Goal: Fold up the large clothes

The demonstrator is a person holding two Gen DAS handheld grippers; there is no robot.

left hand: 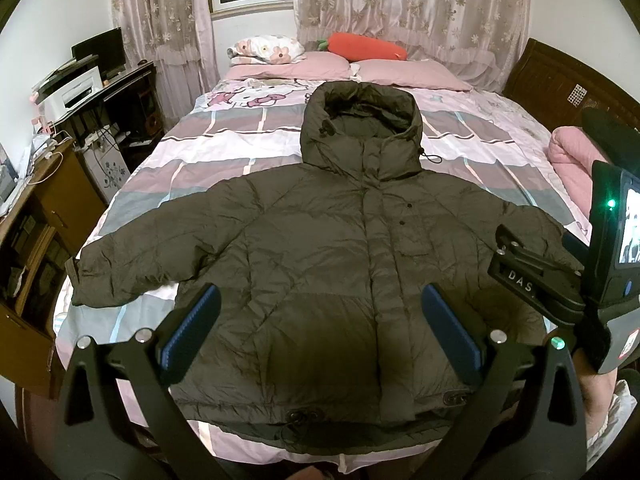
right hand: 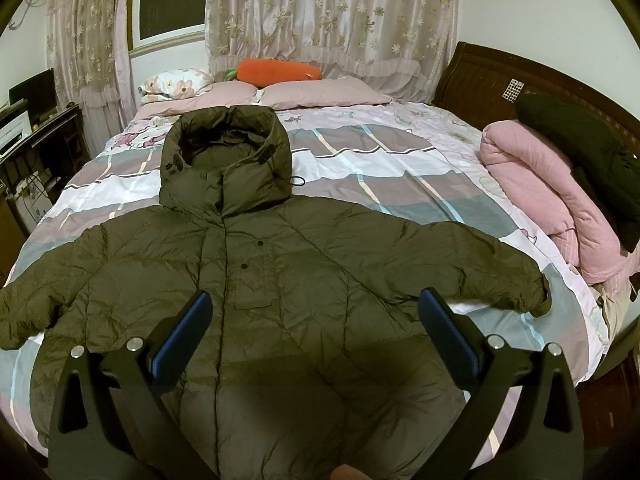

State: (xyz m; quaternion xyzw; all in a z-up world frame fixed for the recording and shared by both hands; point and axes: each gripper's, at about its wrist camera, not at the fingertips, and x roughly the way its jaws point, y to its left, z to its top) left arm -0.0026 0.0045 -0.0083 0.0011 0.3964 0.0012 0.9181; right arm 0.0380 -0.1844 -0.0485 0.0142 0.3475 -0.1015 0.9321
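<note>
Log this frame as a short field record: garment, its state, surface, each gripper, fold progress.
garment: olive hooded puffer jacket
state: spread flat, front up, closed, both sleeves out, hood toward the pillows
surface: bed with patterned sheet
left gripper: open, above the jacket, holding nothing
right gripper: open, above the jacket, holding nothing
fold progress: none visible

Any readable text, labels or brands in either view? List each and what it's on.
"DAS": white letters on the black clamp block of the right tool, cut off at the edge, so possibly part of a longer word.
Red-and-white sticker on the grey handle: too blurred to read.
Small lit screen on the black device: unreadable.
Olive hooded puffer jacket: no legible label.
</note>
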